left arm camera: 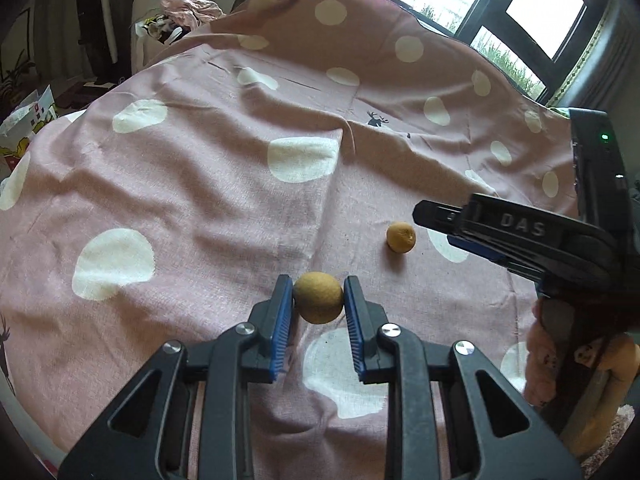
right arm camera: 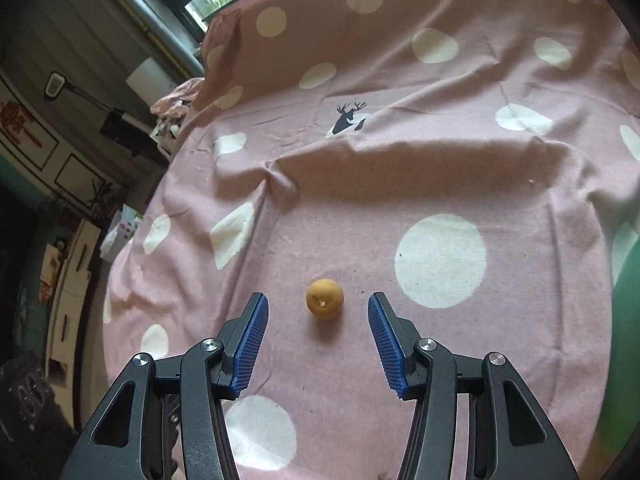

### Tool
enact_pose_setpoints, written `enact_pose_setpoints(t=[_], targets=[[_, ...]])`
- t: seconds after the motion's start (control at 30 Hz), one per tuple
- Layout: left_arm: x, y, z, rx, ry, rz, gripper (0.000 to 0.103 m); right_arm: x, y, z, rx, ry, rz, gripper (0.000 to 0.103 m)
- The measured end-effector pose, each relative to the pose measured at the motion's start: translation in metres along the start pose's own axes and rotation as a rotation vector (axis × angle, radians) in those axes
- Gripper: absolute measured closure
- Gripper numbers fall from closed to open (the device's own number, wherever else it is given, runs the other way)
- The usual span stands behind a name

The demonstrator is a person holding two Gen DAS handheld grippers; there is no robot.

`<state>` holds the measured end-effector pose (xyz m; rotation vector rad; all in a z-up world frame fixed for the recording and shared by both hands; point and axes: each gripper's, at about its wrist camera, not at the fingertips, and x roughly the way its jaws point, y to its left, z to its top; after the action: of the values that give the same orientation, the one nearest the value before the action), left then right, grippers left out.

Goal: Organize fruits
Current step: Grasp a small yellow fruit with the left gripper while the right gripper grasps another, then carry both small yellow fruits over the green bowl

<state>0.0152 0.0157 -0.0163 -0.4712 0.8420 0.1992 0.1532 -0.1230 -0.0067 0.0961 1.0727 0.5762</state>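
My left gripper [left arm camera: 319, 288] is shut on a small round yellow-brown fruit [left arm camera: 319, 298], its blue pads pressing both sides just above the pink dotted cloth [left arm camera: 180, 184]. A second small fruit [left arm camera: 401, 237] lies on the cloth to the right and a little farther off. In the left wrist view my right gripper [left arm camera: 430, 220] reaches in from the right, close to that fruit. The right wrist view shows the same fruit [right arm camera: 325, 298] lying on the cloth [right arm camera: 400, 168] just ahead of my right gripper [right arm camera: 318, 306]. Its blue fingers stand open on either side without touching it.
The pink cloth with white dots is wrinkled, with a raised fold [right arm camera: 400, 148] across the middle. A window [left arm camera: 532, 8] is behind. Crumpled clothes [left arm camera: 188, 10] lie at the far left edge. A hand in a pink glove [left arm camera: 544, 360] holds the right gripper. Something green [right arm camera: 628, 300] shows at the right.
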Motion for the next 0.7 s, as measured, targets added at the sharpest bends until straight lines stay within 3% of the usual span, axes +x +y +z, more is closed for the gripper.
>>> enact_pose_setpoints(t=[0.1, 0.23, 0.4, 0.57, 0.7], targets=[[-0.001, 0.000, 0.000, -0.001, -0.010, -0.007, 0.077, 0.016, 0.007, 0.001, -0.038, 0.003, -0.096, 0.053], [-0.002, 0.003, 0.000, -0.018, -0.010, -0.018, 0.077, 0.025, 0.008, 0.000, -0.046, 0.031, -0.096, 0.058], [-0.003, 0.000, 0.000, -0.008, -0.017, -0.021, 0.077, 0.031, 0.010, -0.003, -0.074, 0.051, -0.118, 0.075], [-0.003, -0.005, -0.002, 0.013, -0.018, -0.027, 0.077, 0.019, 0.008, -0.011, -0.068, 0.032, -0.115, 0.076], [-0.004, -0.015, -0.005, 0.044, -0.016, -0.039, 0.077, -0.015, -0.003, -0.026, -0.030, 0.011, -0.081, 0.076]])
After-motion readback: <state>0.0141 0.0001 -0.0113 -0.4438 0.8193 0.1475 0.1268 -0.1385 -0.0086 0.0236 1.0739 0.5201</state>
